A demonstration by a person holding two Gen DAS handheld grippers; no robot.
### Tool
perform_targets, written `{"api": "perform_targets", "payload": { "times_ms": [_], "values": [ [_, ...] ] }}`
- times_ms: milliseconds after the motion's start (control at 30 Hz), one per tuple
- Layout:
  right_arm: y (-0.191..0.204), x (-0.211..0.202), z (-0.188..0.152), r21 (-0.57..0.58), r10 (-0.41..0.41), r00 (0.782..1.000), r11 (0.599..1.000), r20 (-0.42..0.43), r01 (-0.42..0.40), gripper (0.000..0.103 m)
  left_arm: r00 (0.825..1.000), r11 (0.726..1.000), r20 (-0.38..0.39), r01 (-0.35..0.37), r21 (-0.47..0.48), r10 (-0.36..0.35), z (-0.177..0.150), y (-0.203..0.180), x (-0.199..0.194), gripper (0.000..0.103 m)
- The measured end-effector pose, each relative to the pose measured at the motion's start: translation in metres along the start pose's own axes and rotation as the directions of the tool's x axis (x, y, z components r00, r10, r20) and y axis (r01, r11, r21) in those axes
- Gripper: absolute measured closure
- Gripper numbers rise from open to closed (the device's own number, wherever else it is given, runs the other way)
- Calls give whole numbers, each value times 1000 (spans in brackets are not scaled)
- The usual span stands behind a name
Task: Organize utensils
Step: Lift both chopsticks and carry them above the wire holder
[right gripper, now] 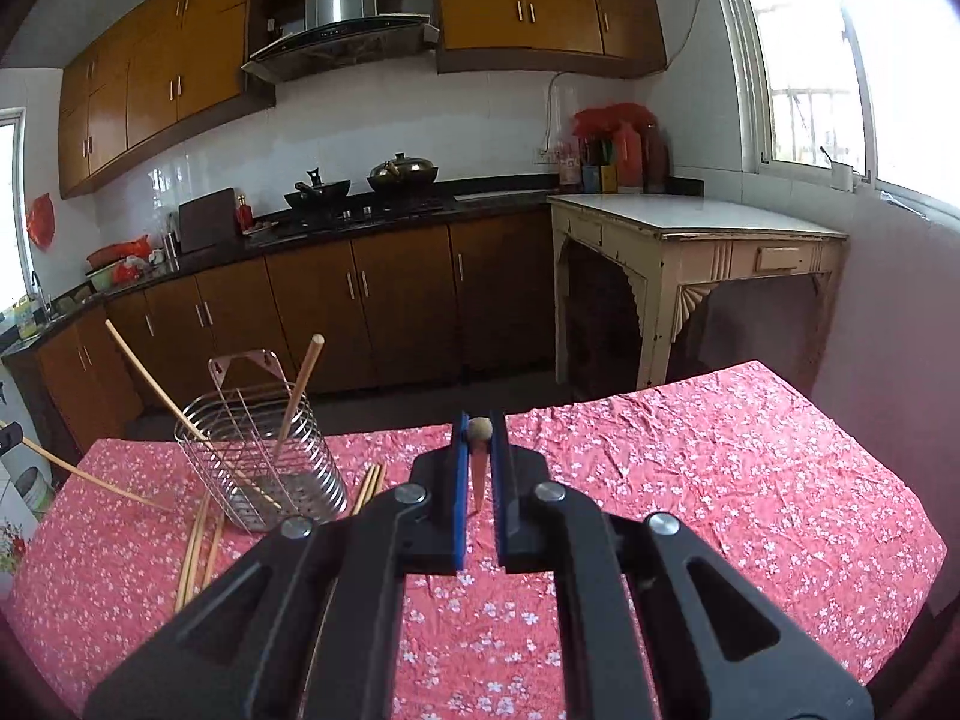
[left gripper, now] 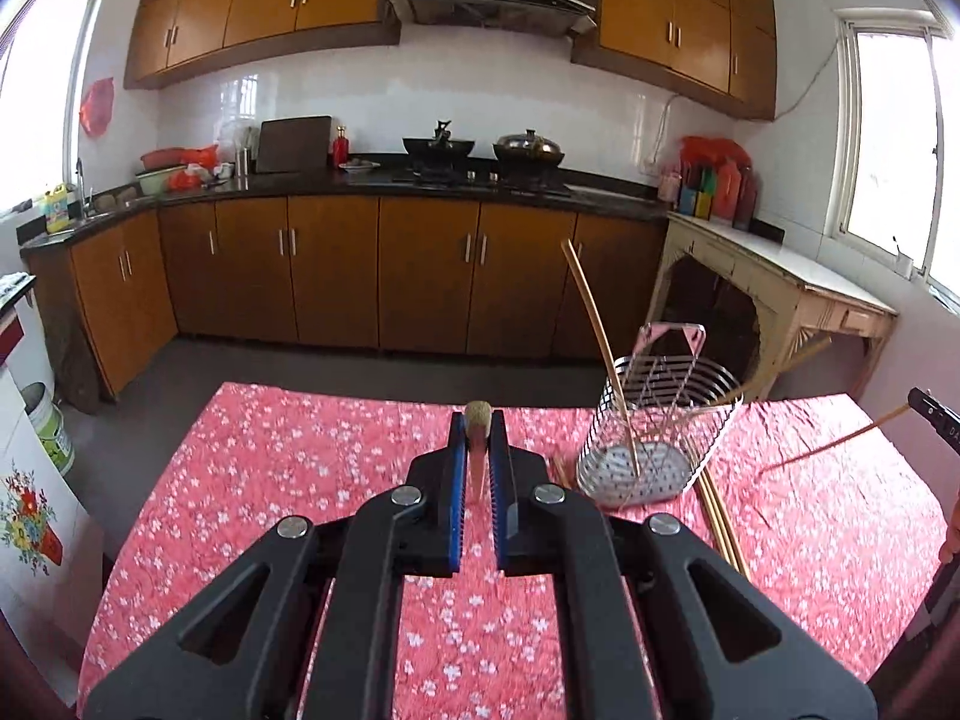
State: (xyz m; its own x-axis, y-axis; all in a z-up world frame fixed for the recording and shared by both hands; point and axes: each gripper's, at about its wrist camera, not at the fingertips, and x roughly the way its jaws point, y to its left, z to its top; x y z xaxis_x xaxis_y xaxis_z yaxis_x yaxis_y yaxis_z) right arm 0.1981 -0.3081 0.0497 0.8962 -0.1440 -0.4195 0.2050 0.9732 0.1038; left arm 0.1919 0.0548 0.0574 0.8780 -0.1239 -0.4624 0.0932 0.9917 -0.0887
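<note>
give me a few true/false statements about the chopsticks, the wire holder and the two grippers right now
1. The wire holder stands upright on the red flowered tablecloth. True.
2. The holder has no chopsticks in it. False: two chopsticks lean inside it.
3. The left gripper is shut on a chopstick seen end-on between its fingers. True.
4. The right gripper is open with nothing between its fingers. False: it is also shut on a chopstick.
5. Loose chopsticks lie on the cloth beside the holder. True.
6. The holder is a solid ceramic cup. False: it is a metal wire basket you can see through.
</note>
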Motion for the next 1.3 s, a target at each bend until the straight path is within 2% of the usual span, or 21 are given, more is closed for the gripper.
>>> {"api": "perform_targets", "payload": {
  "times_ms": [200, 533, 733, 967, 1100, 1300],
  "values": [
    [2, 0, 18, 22, 21, 1000, 1000, 13, -21, 95, 999, 1000, 31, -14, -3, 14, 15, 0, -2, 96],
    [2, -24, 33, 9, 65, 998, 998, 27, -65, 95, 999, 1000, 49, -10, 12, 9, 17, -5, -11, 96],
    [9, -52, 41, -26, 135, 991, 991, 17, -134, 95, 997, 1000, 79, 5, 24, -6, 24, -11, -25, 96],
    [28, -87, 60, -35, 261, 965, 965, 30, -260, 95, 991, 998, 123, 44, 38, -48, 39, -29, -43, 96],
    [40, -99, 76, -41, 305, 951, 952, 42, -304, 95, 986, 997, 153, 62, 47, -69, 53, -44, -51, 96],
    [69, -87, 109, -29, 342, 939, 940, 38, -341, 95, 973, 994, 204, 98, 40, -105, 82, -75, -55, 96]
  ]
}}
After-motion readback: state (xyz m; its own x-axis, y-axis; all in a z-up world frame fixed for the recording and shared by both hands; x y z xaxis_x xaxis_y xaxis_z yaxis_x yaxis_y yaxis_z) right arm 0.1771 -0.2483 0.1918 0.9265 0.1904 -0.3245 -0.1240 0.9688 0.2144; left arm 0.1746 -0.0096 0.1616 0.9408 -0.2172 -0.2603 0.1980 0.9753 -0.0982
